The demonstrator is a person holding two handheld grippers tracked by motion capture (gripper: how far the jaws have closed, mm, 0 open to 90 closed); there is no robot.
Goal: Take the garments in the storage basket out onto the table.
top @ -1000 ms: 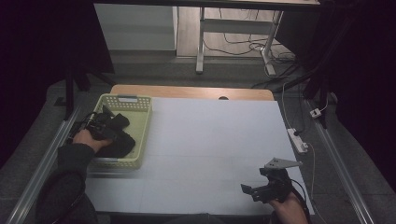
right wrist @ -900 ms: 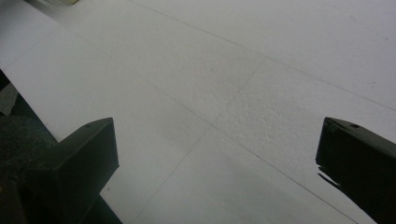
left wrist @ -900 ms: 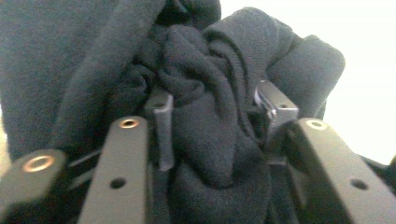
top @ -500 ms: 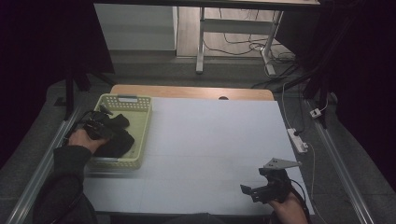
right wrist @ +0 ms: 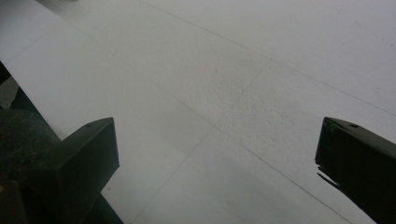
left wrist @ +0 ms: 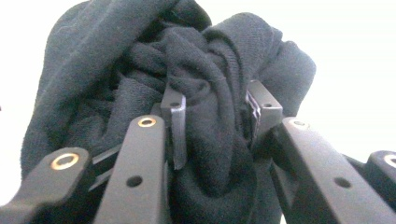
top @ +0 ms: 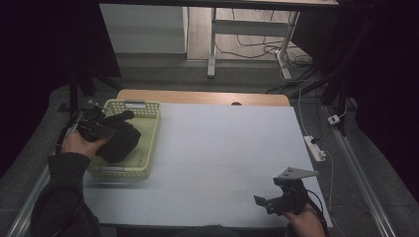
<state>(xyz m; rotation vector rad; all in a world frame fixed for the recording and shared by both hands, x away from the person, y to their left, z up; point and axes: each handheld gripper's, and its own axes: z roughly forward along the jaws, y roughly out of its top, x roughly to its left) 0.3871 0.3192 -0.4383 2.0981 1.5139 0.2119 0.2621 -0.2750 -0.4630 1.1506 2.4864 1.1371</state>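
Observation:
A bunched black cloth (top: 118, 140) hangs over the pale green basket (top: 148, 143) at the table's left side. My left gripper (top: 101, 129) is shut on it. In the left gripper view the two jaws pinch a thick fold of the black cloth (left wrist: 210, 126), and the left gripper (left wrist: 212, 116) is lifted with the cloth bulging above the jaws. My right gripper (top: 264, 202) rests near the table's front right edge. Its jaws stand wide apart in the right gripper view, and the right gripper (right wrist: 217, 154) has only white tabletop between them.
The white table top (top: 227, 148) stretches between the two hands. A power strip (top: 315, 148) lies off the right edge with cables (top: 276, 54) on the floor behind. Metal rails run along both sides of the table.
The left hand has lifted the black cloth higher in the basket and drawn it slightly toward the left. The right gripper has stayed where it was.

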